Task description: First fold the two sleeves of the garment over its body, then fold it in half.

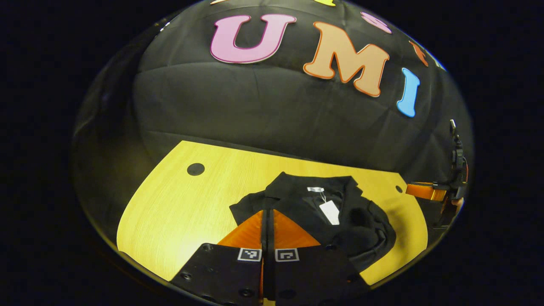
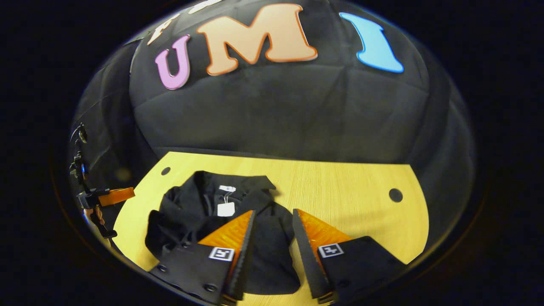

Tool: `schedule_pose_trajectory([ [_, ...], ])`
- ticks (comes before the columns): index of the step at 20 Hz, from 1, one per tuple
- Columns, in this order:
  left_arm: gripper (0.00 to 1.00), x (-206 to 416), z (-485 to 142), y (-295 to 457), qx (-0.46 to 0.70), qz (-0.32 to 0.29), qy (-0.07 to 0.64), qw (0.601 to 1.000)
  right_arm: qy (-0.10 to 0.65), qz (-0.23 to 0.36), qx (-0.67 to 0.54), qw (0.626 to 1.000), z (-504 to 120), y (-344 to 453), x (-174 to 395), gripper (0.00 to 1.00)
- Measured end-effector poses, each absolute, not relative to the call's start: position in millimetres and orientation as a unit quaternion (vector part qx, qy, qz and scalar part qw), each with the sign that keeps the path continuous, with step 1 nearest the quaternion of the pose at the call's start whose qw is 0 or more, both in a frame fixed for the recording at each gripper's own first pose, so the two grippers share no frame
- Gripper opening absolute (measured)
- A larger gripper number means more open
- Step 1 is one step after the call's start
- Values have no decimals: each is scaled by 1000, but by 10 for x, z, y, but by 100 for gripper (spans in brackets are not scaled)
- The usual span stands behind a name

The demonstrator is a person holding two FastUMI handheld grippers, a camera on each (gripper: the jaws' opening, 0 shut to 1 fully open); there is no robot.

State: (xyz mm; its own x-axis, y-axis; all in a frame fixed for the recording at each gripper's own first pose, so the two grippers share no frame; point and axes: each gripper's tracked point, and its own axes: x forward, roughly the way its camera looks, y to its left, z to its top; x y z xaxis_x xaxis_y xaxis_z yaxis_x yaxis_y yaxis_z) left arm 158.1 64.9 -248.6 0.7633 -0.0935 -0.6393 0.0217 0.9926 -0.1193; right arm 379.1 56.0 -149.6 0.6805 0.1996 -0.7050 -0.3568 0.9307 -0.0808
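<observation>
**Left fingers pressed together, right fingers spread, over a crumpled black garment**

Left gripper (image 1: pixel 267 212): fingers pressed together, no gap showing; whether any cloth is pinched at the tips cannot be told, since black fabric lies right behind them. Right gripper (image 2: pixel 272 212): fingers spread wide, nothing between the pads, black cloth lying in the gap below.

Just ahead of the left fingers and off to their right, a black garment (image 1: pixel 314 208) bunched on the surface, collar toward the far edge, a white hang tag (image 1: pixel 330 211) and a small white neck label (image 1: pixel 315 189) showing near the collar. Folds on the garment's right side too dark to sort out; sleeves not separable from the body. In the right gripper view, same garment (image 2: pixel 199 212) ahead and to the left of the fingers, its near hem partly covered by the left finger's body and running under the gap between the two.

Far off at the right rim of the left gripper view, the other gripper (image 1: pixel 427 190), partly cut off, state unclear there. Likewise at the left rim of the right gripper view, the other gripper (image 2: pixel 114 195), with a hand (image 2: pixel 97 214) barely visible beneath it.

Underneath, a yellow wood-grain surface (image 1: pixel 178 204) with round dark holes (image 1: pixel 195 169) near its far corners. Beyond, black cloth wall.
</observation>
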Motion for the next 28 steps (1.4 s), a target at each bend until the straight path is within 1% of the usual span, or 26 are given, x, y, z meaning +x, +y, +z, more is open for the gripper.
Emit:
schedule_pose_trajectory([
  [1, 4, 1602, -2316, 588, -60, -38, 319, 945, 350, 161, -98, 917, -1332, 636, 3738, 75],
  [2, 13, 1618, -2110, 536, -61, -40, 292, 954, 328, 167, -90, 926, -1138, 685, 3695, 83],
  [3, 38, 1620, -1957, 478, -61, -48, 270, 960, 303, 173, -81, 934, -940, 743, 3638, 92],
  [4, 57, 1640, -1768, 424, -59, -49, 243, 967, 278, 176, -75, 941, -731, 778, 3569, 98],
  [5, 75, 1614, -1569, 362, -57, -51, 218, 973, 253, 176, -74, 948, -545, 791, 3507, 98],
  [6, 74, 1597, -1375, 323, -51, -53, 196, 978, 230, 172, -78, 955, -350, 772, 3419, 98],
  [8, 78, 1485, -1037, 216, -42, -57, 158, 985, 190, 162, -88, 964, -33, 739, 3188, 98],
  [11, 78, 1234, -565, 59, -41, -65, 102, 992, 126, 155, -83, 976, 314, 769, 2720, 98],
  [12, 76, 1138, -452, 42, -45, -62, 86, 993, 108, 150, -85, 979, 380, 743, 2552, 94],
  [13, 79, 1031, -357, 27, -50, -56, 73, 994, 94, 143, -86, 982, 401, 729, 2383, 94],
  [14, 79, 927, -286, 32, -54, -47, 62, 995, 84, 141, -84, 983, 406, 753, 2196, 98],
  [15, 78, 820, -256, 40, -57, -37, 53, 996, 73, 140, -80, 984, 420, 781, 2010, 98],
  [16, 80, 716, -236, 55, -55, -28, 46, 997, 58, 140, -74, 986, 443, 801, 1829, 94],
  [18, 82, 492, -314, 105, -34, -13, 51, 998, 41, 140, -62, 987, 401, 811, 1502, 94],
  [19, 84, 367, -431, 102, -23, -12, 66, 997, 36, 142, -55, 988, 363, 812, 1358, 94],
  [20, 86, 233, -560, 72, -16, -15, 84, 996, 38, 140, -50, 988, 282, 783, 1248, 100],
  [21, 89, 112, -694, 6, -17, -20, 105, 994, 45, 135, -48, 989, 200, 750, 1156, 97],
  [22, 87, -4, -830, -58, -24, -27, 126, 991, 55, 127, -46, 989, 107, 704, 1092, 97],
  [23, 87, -95, -966, -111, -31, -32, 146, 988, 61, 120, -43, 990, 54, 669, 1035, 97],
  [24, 90, -174, -1068, -137, -36, -33, 162, 986, 62, 118, -39, 990, 22, 654, 978, 97],
  [25, 90, -218, -1126, -141, -39, -32, 172, 984, 59, 116, -34, 991, 19, 652, 926, 97],
  [26, 90, -234, -1140, -151, -41, -33, 176, 983, 54, 114, -28, 992, 47, 646, 900, 94],
  [27, 90, -227, -1128, -153, -41, -34, 176, 983, 48, 113, -24, 992, 79, 647, 885, 97],
  [28, 90, -209, -1099, -139, -37, -36, 173, 984, 45, 112, -24, 992, 74, 643, 915, 97],
])
